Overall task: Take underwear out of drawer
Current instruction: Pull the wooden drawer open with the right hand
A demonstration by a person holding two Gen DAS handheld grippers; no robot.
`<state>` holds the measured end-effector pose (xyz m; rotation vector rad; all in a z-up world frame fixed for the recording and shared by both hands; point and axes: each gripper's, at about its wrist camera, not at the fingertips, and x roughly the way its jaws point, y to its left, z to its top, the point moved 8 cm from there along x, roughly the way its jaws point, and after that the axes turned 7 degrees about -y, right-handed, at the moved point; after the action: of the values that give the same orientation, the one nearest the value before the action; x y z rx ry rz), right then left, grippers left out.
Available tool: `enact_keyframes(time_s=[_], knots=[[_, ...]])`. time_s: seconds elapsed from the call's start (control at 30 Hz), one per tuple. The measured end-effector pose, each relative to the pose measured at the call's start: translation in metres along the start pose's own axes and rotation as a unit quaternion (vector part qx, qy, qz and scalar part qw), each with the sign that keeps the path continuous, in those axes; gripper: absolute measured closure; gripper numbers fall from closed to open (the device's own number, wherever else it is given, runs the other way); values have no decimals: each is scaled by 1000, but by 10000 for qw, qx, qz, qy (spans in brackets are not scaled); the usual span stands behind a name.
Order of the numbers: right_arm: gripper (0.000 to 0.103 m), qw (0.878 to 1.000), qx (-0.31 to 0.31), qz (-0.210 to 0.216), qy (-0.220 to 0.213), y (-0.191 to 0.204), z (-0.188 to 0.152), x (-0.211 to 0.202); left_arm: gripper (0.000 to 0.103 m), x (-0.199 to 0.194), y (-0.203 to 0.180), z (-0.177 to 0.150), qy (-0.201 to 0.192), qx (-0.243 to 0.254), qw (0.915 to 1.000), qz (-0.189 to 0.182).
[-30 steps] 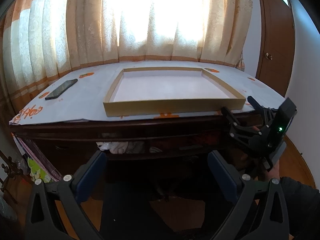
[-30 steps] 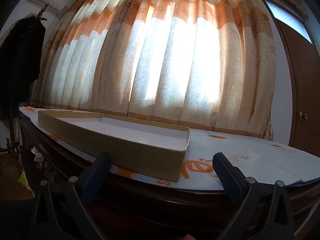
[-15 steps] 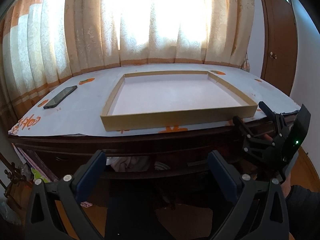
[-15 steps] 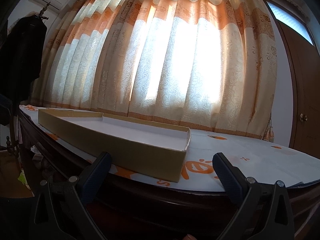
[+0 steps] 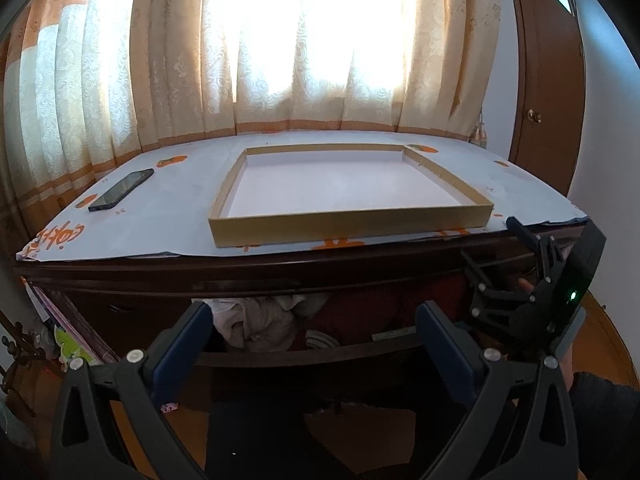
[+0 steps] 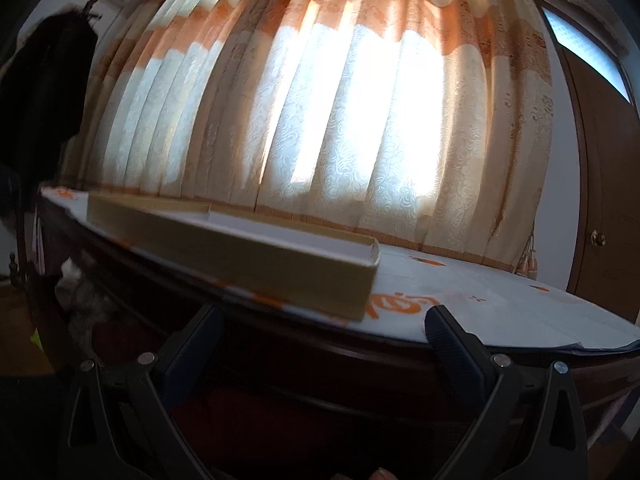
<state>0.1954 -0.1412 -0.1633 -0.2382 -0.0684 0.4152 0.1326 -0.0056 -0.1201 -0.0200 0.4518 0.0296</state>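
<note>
Under the dark wooden table, the drawer [image 5: 360, 350] stands pulled out. Crumpled whitish and beige underwear [image 5: 264, 320] lies in its left half, with a striped piece [image 5: 318, 338] beside it. My left gripper [image 5: 312, 340] hangs open in front of the drawer, holding nothing. My right gripper [image 5: 494, 246], held in a hand, is at the drawer's right end under the table edge. In the right wrist view that right gripper [image 6: 324, 340] is open and empty, and the pale cloth [image 6: 76, 292] shows blurred at far left.
On the paper-covered tabletop [image 5: 168, 220] lie a shallow cardboard tray [image 5: 348, 222] and a black phone [image 5: 120, 190]. Curtains [image 5: 304, 48] hang behind, with a brown door [image 5: 548, 80] at right. A dark sleeve [image 5: 604, 408] fills the lower right. Dark clothing [image 6: 44, 92] hangs at left.
The drawer has come out further, so more cloth shows. My left view has risen over the table. The right gripper has shifted right and down, and its view is blurred.
</note>
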Motion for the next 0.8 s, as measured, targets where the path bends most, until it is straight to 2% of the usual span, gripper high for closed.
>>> enact_keyframes(time_s=[0.47,0.8], knots=[[1,9996,42,118,263,6,-1,-21,0,-16,-1,1,-142,-45,9999,-82],[1,9978,35,221,623,10,-6,-29,0,-22,-6,1,-176,-19,9998,-124]])
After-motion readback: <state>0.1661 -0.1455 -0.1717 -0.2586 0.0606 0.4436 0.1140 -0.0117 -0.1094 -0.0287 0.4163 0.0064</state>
